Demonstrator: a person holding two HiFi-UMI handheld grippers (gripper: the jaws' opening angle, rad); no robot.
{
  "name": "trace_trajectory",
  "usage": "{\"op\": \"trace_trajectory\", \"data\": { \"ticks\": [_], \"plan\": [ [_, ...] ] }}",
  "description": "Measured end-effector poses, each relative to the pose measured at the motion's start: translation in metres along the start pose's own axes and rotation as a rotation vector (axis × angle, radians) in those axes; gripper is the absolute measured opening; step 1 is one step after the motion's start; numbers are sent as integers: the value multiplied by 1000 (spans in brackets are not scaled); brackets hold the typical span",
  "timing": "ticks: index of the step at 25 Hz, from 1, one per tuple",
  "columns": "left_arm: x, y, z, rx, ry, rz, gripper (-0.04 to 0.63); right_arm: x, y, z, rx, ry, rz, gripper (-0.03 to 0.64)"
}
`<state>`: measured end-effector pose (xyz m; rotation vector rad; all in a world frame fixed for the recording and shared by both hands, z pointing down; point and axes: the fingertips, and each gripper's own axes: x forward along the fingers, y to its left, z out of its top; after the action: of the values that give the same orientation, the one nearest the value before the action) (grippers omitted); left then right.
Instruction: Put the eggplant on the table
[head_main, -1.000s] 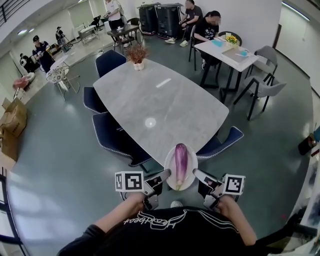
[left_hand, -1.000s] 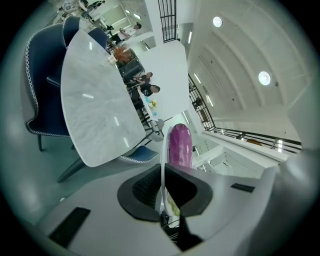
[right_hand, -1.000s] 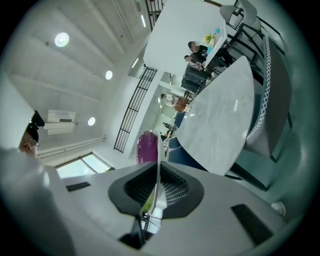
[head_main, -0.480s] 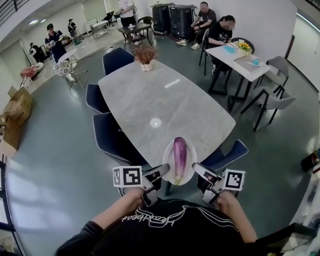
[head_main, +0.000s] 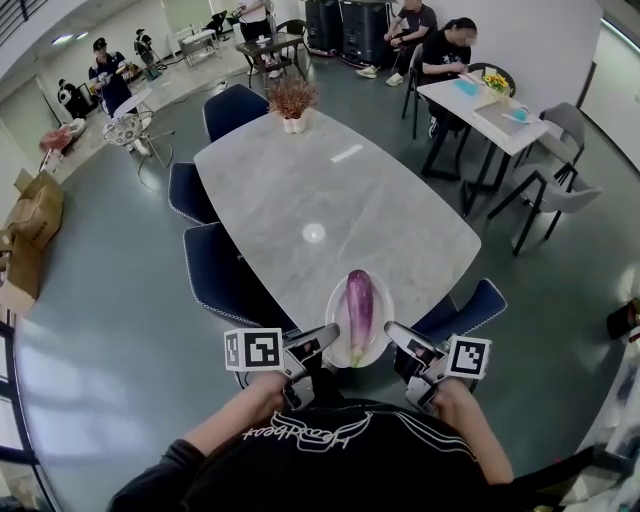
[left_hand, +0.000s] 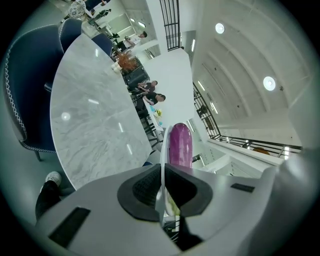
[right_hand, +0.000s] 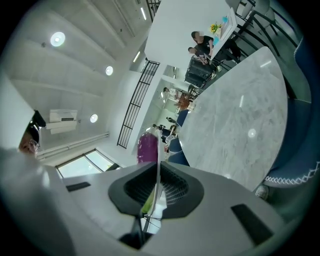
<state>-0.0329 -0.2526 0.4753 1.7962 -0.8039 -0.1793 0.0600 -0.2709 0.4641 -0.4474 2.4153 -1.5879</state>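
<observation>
Two grippers pinch one white plate (head_main: 336, 318) by rim: left gripper (head_main: 325, 340) clamped on rim at plate's 8 o'clock, right gripper (head_main: 396, 336) clamped on rim at 4 o'clock. Purple eggplant (head_main: 359, 305) lies on plate, lengthwise 12-to-6, green stem end twd 6. Plate w/ eggplant at 6 o'clock end of marble table (head_main: 300, 190), overlapping edge; contact w/ tabletop: can't tell. Also potted plant (head_main: 292, 103) at table's 12 o'clock end.

The eggplant (left_hand: 180, 145) has its lower part hidden behind the left tongs (left_hand: 162, 174).
</observation>
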Motion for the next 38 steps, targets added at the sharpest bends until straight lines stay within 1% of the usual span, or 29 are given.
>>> {"op": "trace_trajectory", "data": {
  "ticks": [5,10,15,18,21,24,33,38],
  "plan": [
    [13,11,27,25,32,12,28,15,-15,17,23,-31,-14,18],
    [28,24,51,25,69,19,28,31,-30,36,37,-57,-31,18],
    [47,45,73,16,99,27,28,47,-56,54,51,-62,-76,18],
    [53,55,84,6,115,29,28,57,-65,61,62,-60,-83,18],
    [58,63,93,1,130,31,28,65,-74,67,78,-58,-99,18],
    [63,71,101,-7,138,35,28,72,-82,73,70,-54,-114,18],
    [82,87,126,16,156,57,28,88,-101,96,66,-55,-148,18],
    [98,100,136,4,166,69,28,94,-117,109,65,-61,-158,18]
  ]
}}
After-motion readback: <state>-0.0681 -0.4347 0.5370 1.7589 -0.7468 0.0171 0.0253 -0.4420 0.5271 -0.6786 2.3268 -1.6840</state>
